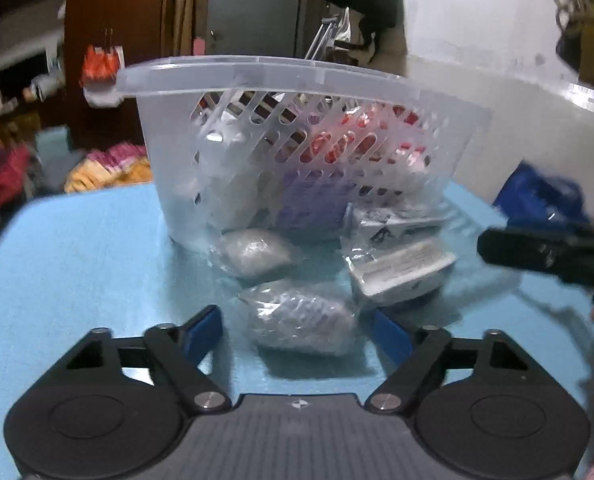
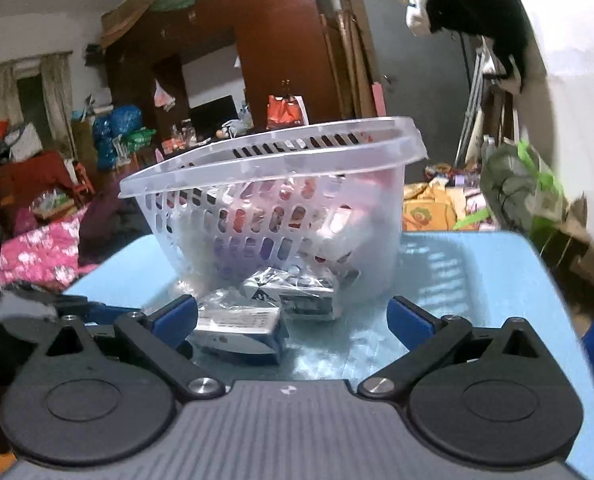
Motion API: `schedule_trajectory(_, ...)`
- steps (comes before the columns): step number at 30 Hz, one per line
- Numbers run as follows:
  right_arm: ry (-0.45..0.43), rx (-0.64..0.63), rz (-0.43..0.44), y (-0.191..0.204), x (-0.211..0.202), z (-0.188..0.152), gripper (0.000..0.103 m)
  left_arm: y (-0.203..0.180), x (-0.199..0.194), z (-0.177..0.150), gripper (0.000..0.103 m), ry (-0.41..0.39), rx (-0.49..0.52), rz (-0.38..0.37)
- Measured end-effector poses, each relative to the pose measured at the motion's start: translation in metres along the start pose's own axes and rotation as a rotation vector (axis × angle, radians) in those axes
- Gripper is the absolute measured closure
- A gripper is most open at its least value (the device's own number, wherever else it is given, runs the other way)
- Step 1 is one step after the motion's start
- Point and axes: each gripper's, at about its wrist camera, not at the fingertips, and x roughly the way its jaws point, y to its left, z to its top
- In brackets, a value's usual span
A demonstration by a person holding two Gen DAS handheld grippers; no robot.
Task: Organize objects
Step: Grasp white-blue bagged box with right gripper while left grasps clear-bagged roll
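Observation:
A clear plastic basket [image 1: 201,76] with several packets inside stands on the blue table [image 1: 77,248]; it also shows in the right wrist view [image 2: 257,160]. In front of it lie two grey bagged bundles [image 1: 301,320] [image 1: 253,252] and two wrapped boxes [image 1: 401,272] [image 1: 389,220]. My left gripper [image 1: 297,330] is open, its blue fingers on either side of the nearer bundle. My right gripper [image 2: 293,320] is open, with the near wrapped box [image 2: 237,328] beside its left finger and the second box [image 2: 293,292] beyond.
The right gripper's black body [image 1: 549,252] reaches in from the right of the left wrist view. A blue bag [image 1: 541,196] sits by the white wall. Past the table's far edge lie a cluttered room, pink bedding [image 2: 37,252] and a green plant bag [image 2: 521,188].

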Motion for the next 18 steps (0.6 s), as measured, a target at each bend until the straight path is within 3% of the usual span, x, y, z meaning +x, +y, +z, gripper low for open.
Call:
schedule_trajectory(1, 0.005, 0.007, 0.008, 0.000, 0.003, 0.002, 0.000, -0.002, -0.003, -0.002, 0.040, -0.006, 0.019, 0.011)
schedule_trajectory(10, 0.121, -0.098, 0.061, 0.031, 0.030, -0.013, 0.003, 0.038, -0.018, -0.012, 0.041, -0.049, -0.079, -0.061)
schedule_trajectory(18, 0.137, -0.198, -0.050, 0.032, 0.013, -0.026, 0.006, 0.043, -0.016, -0.016, 0.041, -0.061, -0.101, -0.108)
